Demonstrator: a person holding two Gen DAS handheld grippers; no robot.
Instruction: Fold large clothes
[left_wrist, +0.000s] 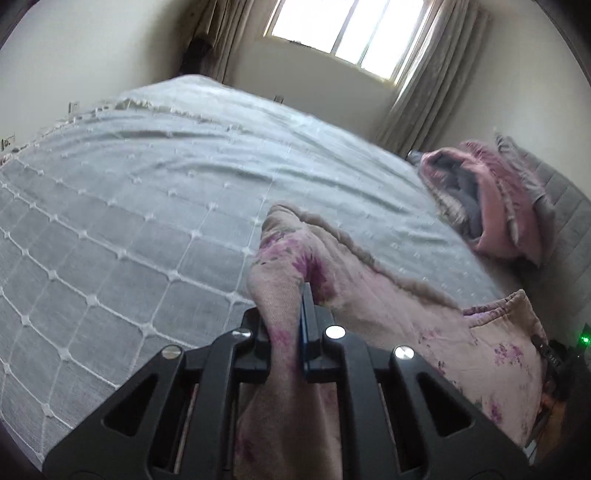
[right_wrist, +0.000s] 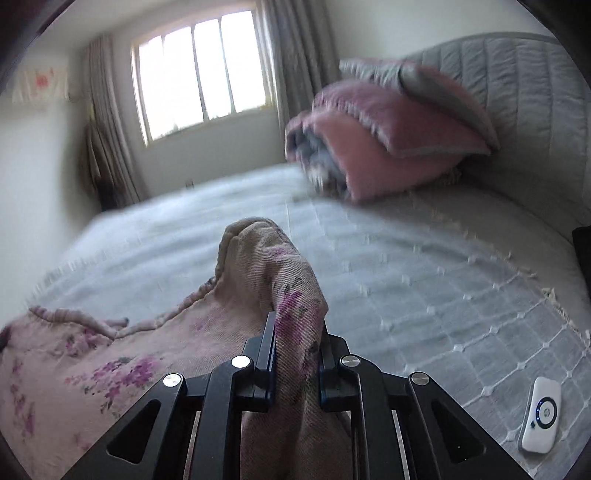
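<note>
Both clamped: left hand-held gripper (left_wrist: 295, 314) and right hand-held gripper (right_wrist: 297, 343) each pinch a bunched corner of the floral pink garment (left_wrist: 424, 314), which drapes over the bed's (left_wrist: 147, 192) near edge. Risk: bunched fabric slips out, or uneven pull skews the fold.

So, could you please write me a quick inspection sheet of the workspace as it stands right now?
Surface: bed covered by a pale grey quilted spread with a tufted grid.
Job's things: pink floral garment, lifted and stretched between both grippers.
Clutter: white handheld device on the spread; pink and grey pillows against the headboard.
Grippers: left hand-held gripper shut on a bunched corner; right hand-held gripper shut on another fold.
Cables: nothing seen.
Surroundings: bright window with grey curtains, plain walls; the right wrist view is motion-blurred.
</note>
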